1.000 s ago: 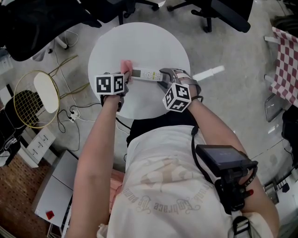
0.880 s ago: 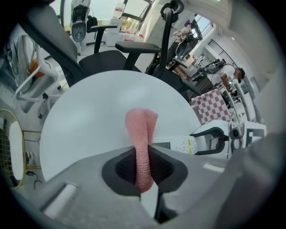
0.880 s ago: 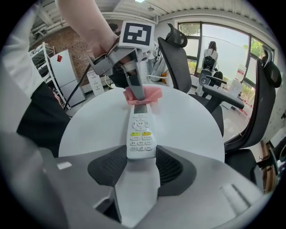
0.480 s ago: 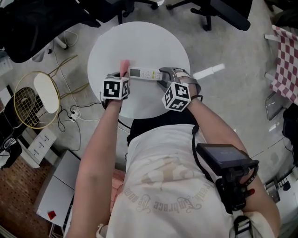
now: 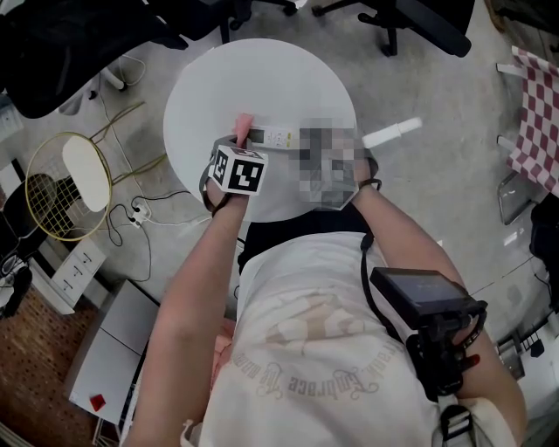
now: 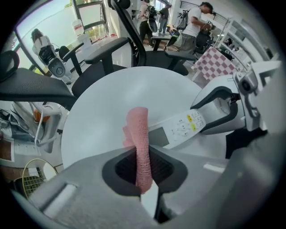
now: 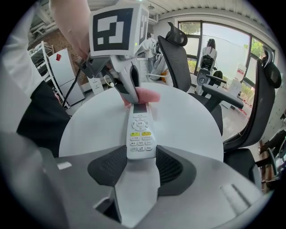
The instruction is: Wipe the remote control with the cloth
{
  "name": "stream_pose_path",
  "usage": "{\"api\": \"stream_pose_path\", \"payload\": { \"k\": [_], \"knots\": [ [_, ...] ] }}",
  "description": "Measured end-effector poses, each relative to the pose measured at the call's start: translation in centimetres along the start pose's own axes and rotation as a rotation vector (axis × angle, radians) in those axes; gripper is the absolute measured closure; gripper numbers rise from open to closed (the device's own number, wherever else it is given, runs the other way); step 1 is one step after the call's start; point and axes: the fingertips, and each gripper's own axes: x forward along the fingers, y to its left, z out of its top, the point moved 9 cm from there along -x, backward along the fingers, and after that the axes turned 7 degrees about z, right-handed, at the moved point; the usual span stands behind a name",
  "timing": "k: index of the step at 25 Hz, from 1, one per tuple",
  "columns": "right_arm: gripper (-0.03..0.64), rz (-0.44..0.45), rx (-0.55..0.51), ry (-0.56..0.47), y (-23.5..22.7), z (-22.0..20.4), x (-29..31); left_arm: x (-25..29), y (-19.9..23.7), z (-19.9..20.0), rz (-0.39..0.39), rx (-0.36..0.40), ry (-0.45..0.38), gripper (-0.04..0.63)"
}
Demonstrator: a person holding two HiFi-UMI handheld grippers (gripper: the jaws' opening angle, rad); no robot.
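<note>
A white remote control (image 7: 140, 134) lies lengthwise on the round white table (image 5: 262, 74), with yellow buttons and a small screen at its far end. My right gripper (image 7: 141, 163) is shut on its near end, the pads against both long sides. A folded pink cloth (image 6: 139, 134) sticks out of my left gripper (image 6: 143, 165), which is shut on it and points straight down. The cloth (image 7: 145, 95) rests on the screen end of the remote (image 6: 178, 129). In the head view the left gripper (image 5: 238, 144) stands beside the remote (image 5: 275, 137); a mosaic patch hides the right gripper.
Black office chairs (image 5: 410, 26) ring the far side of the table. A gold wire stool (image 5: 65, 179) and cables lie on the floor at left, a white stick (image 5: 393, 135) at right. A checked cloth (image 5: 533, 118) hangs at the far right.
My left gripper has shifted right along the table towards the remote and rolled about its own axis, carrying the pink cloth onto the screen end. The right gripper and remote have stayed put.
</note>
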Motion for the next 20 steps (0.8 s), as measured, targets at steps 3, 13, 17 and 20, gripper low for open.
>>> {"api": "stream_pose_path", "payload": {
  "k": [3, 13, 17, 20],
  "knots": [
    [0.405, 0.001, 0.004, -0.003, 0.0, 0.0, 0.0, -0.4, -2.4, 0.6, -0.052, 0.053, -0.024, 0.569],
    [0.405, -0.001, 0.016, -0.01, 0.0, -0.1, -0.3, -1.4, -5.1, 1.7, -0.194, 0.062, -0.094, 0.571],
    [0.405, 0.0, 0.02, -0.01, 0.1, 0.0, -0.1, -1.4, -6.6, 1.9, -0.259, 0.078, -0.101, 0.571],
    [0.405, -0.001, 0.018, -0.011, -0.1, 0.1, -0.1, -1.6, -7.8, 2.3, -0.319, 0.107, -0.114, 0.571]
  ]
}}
